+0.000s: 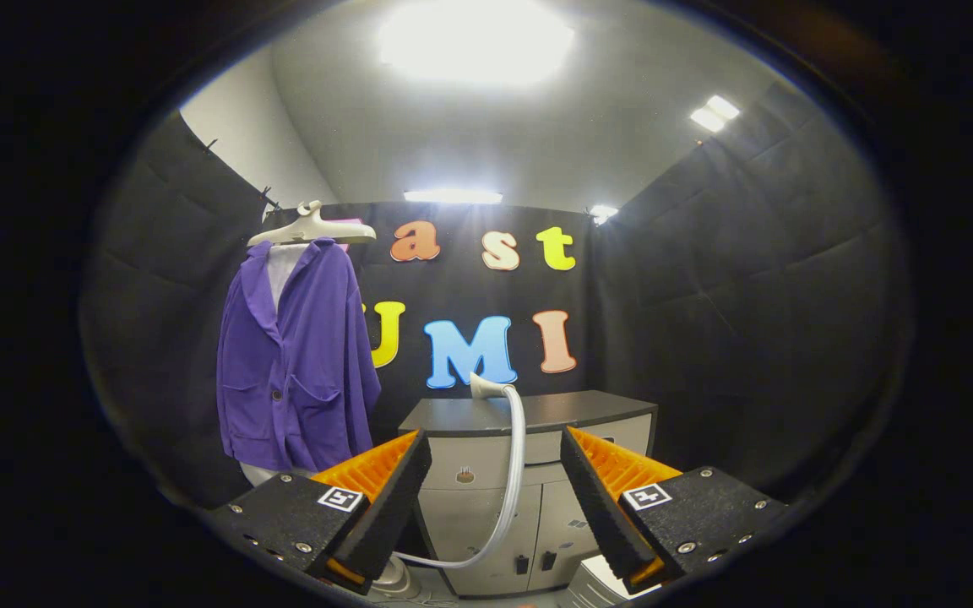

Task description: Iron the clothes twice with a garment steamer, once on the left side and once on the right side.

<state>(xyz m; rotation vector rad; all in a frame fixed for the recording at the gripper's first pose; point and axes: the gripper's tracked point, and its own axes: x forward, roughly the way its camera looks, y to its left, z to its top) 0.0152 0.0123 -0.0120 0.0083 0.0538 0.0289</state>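
Booth walls: dark padded cloth on three sides, with bright ceiling lights above.
Cabinet [529, 473]: a pale unit with a dark top, standing against the back wall, beyond the fingers and seen between them; doors and a drawer front face the camera.
Purple jacket [296, 371]: hangs open-fronted to the left of the cabinet, over a white inner layer; it has two patch pockets low on the front and a dark button near the middle.
Hanger [311, 228]: pale, at the top of the jacket, carrying its shoulders.
Steamer hose [513, 473]: a pale tube that runs down in front of the cabinet and curves left along the floor toward the left finger.
Steamer head [486, 386]: pale nozzle at the upper end of the hose, resting at the front edge of the cabinet top, well right of the jacket.
Steamer base [391, 578]: a pale rounded part low by the left finger, mostly hidden.
Tool [496, 469]: fingers spread wide, nothing between them but air; the hose passes beyond the gap.
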